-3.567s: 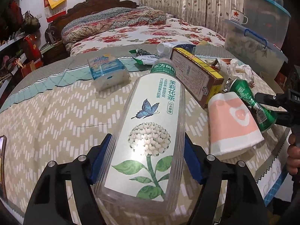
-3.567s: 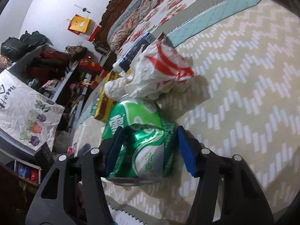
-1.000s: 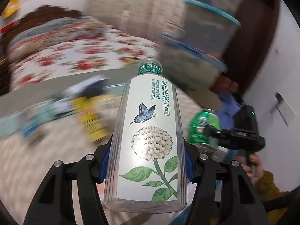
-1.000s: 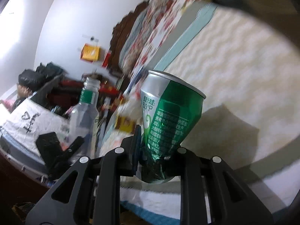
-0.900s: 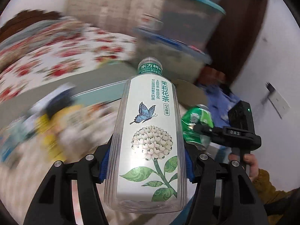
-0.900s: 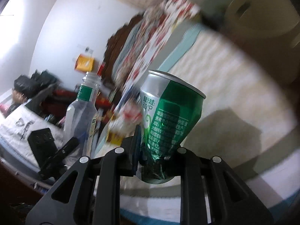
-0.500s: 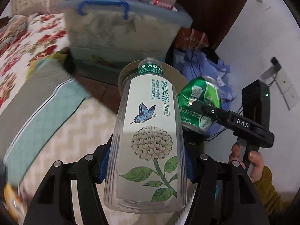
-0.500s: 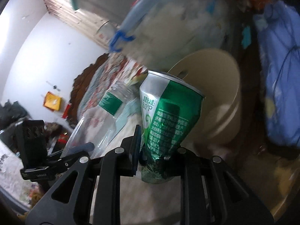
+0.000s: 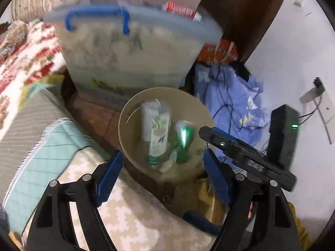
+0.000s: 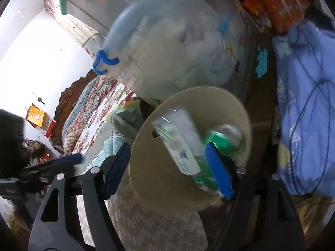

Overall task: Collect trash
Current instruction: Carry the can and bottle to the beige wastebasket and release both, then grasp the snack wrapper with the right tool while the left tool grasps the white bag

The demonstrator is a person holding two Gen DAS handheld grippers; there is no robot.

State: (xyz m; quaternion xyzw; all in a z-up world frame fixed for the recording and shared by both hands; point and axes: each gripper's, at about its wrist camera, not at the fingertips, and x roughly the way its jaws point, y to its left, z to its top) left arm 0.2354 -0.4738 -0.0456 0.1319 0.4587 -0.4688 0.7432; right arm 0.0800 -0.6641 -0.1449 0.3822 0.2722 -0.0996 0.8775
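A beige round bin [image 9: 125, 133] stands on the floor beside the bed. Inside it lie the clear tea bottle [image 9: 156, 131] with its green cap down and the crushed green can [image 9: 183, 141], both blurred. My left gripper [image 9: 163, 173] is open and empty above the bin's near rim. The right gripper's fingers [image 9: 230, 144] show at the bin's right side. In the right wrist view my right gripper [image 10: 167, 171] is open and empty over the bin [image 10: 150, 179], with the bottle [image 10: 180, 144] and can [image 10: 224, 138] inside.
A large clear storage box [image 9: 134, 48] with a blue handle stands behind the bin. Blue cloth with cables [image 9: 234, 100] lies to the right by a white wall. The bed's zigzag cover [image 9: 125, 219] lies under my left gripper.
Both grippers opened over the bin. The bottle left my left gripper and the can left my right gripper, and both now lie in the bin.
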